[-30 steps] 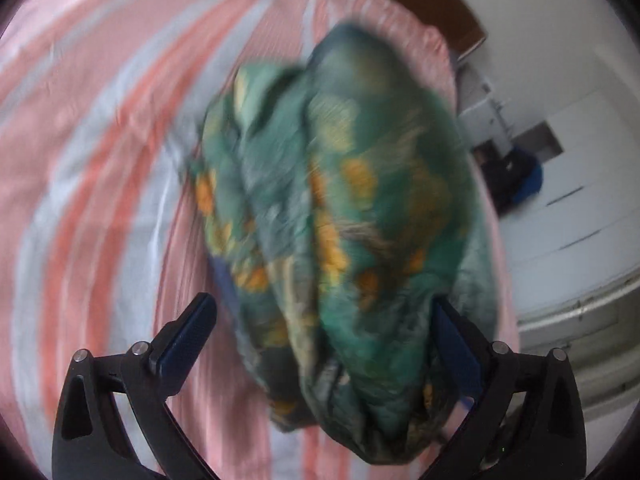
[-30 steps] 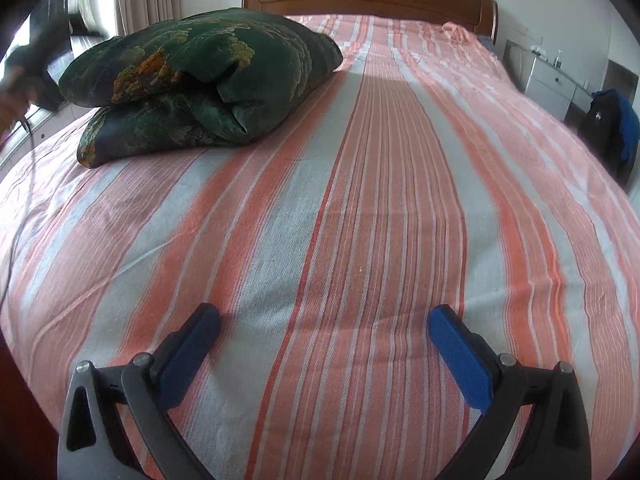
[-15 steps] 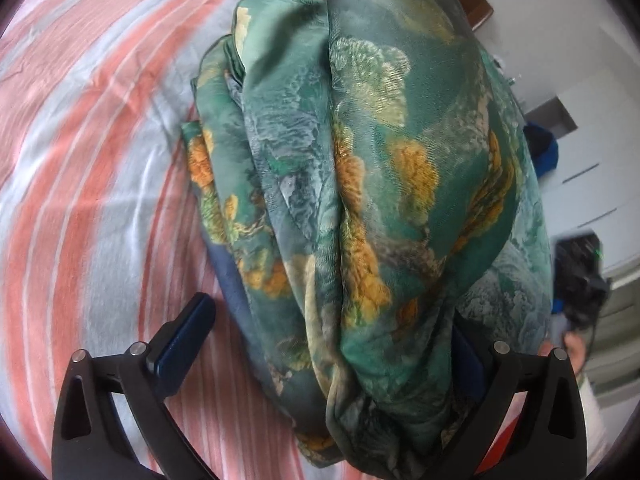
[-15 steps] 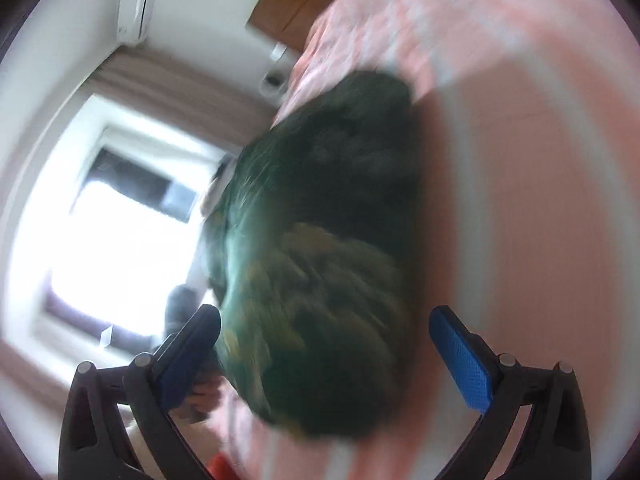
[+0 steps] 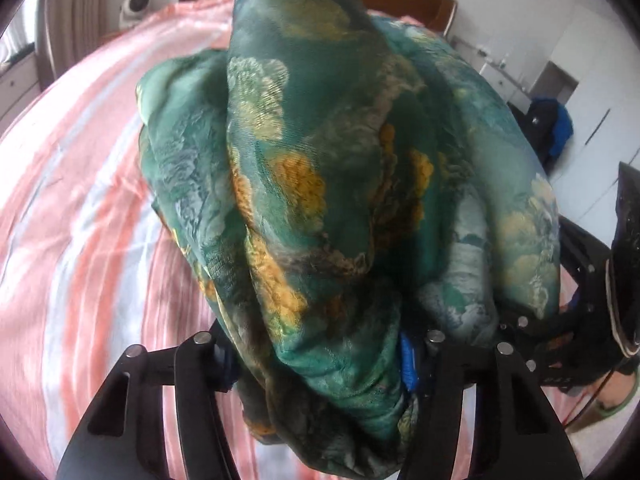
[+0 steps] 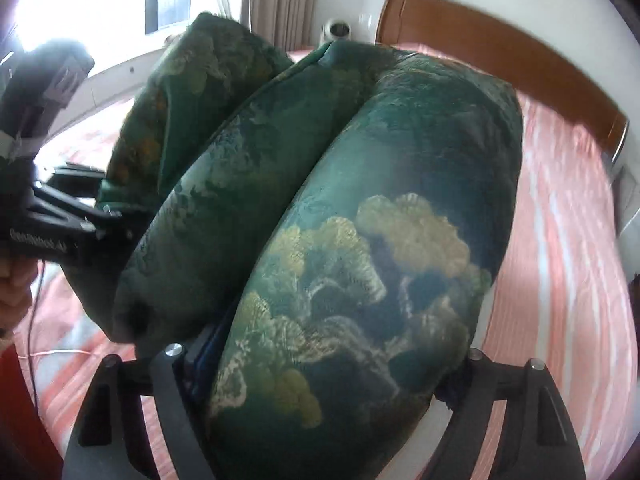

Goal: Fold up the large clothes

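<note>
My left gripper [image 5: 320,364] and right gripper [image 6: 324,364], jaws just closing, each pinch one thick roll of the green quilt [image 5: 340,184] bunched over the striped bed [image 5: 80,220]; slippery folds could slide out, spilling the bundle.

This is a bedroom in a home. Beyond the jaws lies a bed [image 5: 72,200] made up with a pink, orange and white striped sheet, and a curved wooden headboard [image 6: 500,44] stands at its far end against a white wall. Past the jaws to the left, beige curtains [image 6: 280,4] hang by a bright window [image 6: 100,0], and off to the right stand white cabinets [image 5: 592,92].
</note>
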### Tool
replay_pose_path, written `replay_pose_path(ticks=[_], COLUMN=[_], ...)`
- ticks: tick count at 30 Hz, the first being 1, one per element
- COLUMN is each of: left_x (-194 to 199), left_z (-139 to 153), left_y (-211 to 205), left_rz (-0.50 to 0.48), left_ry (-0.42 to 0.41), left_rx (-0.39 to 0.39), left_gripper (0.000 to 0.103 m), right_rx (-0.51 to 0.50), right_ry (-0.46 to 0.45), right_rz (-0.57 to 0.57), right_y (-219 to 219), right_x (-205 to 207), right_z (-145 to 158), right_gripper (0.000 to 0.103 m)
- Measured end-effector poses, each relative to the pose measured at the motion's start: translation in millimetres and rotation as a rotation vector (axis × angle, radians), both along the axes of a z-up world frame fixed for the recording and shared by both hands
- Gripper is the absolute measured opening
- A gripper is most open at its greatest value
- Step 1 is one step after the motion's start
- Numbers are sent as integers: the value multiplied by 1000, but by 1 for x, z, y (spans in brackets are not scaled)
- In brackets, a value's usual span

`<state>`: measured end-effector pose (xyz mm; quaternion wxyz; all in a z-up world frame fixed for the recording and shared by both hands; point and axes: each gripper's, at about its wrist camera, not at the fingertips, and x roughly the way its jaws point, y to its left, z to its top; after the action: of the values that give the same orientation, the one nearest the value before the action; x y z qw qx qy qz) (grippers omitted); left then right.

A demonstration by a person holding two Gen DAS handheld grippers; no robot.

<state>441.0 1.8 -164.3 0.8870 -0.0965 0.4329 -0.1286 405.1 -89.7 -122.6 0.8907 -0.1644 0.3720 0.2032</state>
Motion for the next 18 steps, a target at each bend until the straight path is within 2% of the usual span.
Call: replay_pose_path(ticks=[4, 8, 12, 13, 14, 15, 16, 18], left_x=[-11, -2, 22, 37, 57, 70, 82, 90], left_z=[22, 49, 65, 65, 59, 53, 45, 27], left_y=[2, -4, -1, 2, 11, 20, 31, 57], left_rz=[18, 26, 57, 74, 100, 140, 204, 348], left_ry=[-60, -151, -209, -222, -206, -180, -148, -106], left_rx=[-12, 15, 38, 50, 61, 65, 79, 128], left_gripper=[60, 60, 60, 66, 79, 87, 102, 100], right_rx=[30, 43, 66, 77, 107, 135, 192, 301], right_ry=[-106, -189, -221, -222, -213, -182, -108, 28], right_rz=[7, 1, -13, -20, -37, -52, -82, -148], right_y=[6, 11, 17, 18, 20, 17, 12, -5], right_x=[-22, -22, -1, 11, 28, 41, 60, 86], right_z=[27, 48, 66, 69, 70, 68, 62, 46], right_gripper=[81, 81, 81, 81, 81, 84, 87, 97])
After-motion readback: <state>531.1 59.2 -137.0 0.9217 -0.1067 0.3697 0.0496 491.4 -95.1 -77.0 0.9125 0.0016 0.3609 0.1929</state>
